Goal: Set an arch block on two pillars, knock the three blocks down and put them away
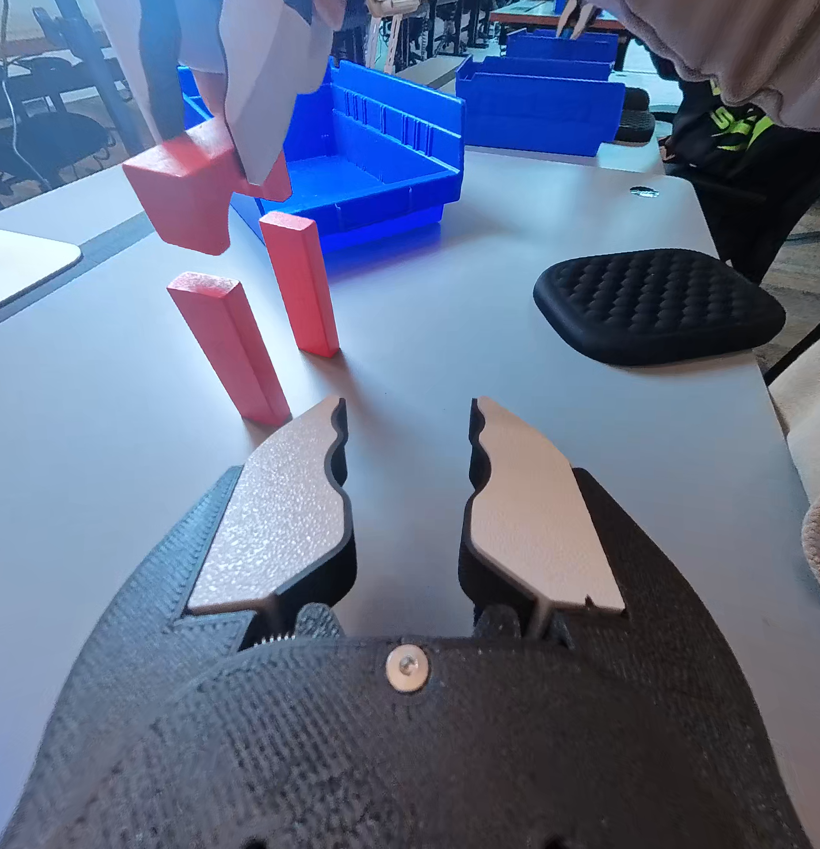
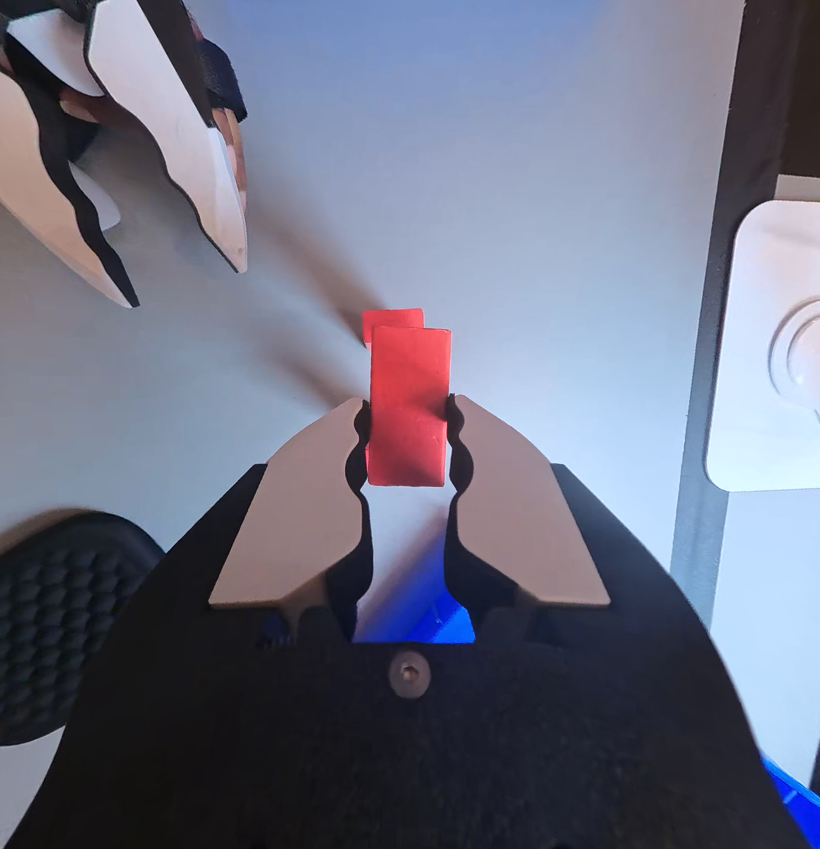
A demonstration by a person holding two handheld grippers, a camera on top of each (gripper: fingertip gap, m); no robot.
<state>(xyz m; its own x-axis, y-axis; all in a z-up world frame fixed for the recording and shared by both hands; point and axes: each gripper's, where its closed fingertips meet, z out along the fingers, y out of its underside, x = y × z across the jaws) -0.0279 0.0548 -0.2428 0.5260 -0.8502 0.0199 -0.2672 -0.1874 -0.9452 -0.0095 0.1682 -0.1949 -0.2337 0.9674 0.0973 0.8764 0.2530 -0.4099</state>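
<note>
The right tool [image 2: 405, 404] is clamped on the red arch block [image 2: 408, 404] across its narrow faces, held from above so the two legs of the arch point down and its underside is free to seat. In the left wrist view the same arch block [image 1: 183, 193] hangs in the air, just above and slightly to the side of the two red pillars [image 1: 229, 344], not yet touching either. The pillars stand upright on the grey table [image 1: 513, 367], apart from each other with a gap between them that looks meant to match the arch's span. The left tool [image 1: 408, 404] hovers low over the table with its jaws apart and nothing between them, the nearer pillar just ahead of its left fingertip; it seems kept back so as not to jostle the pillars. Beyond the pillars, farther ahead of the left tool, an empty blue bin [image 1: 376, 151] waits, probably for the blocks.
</note>
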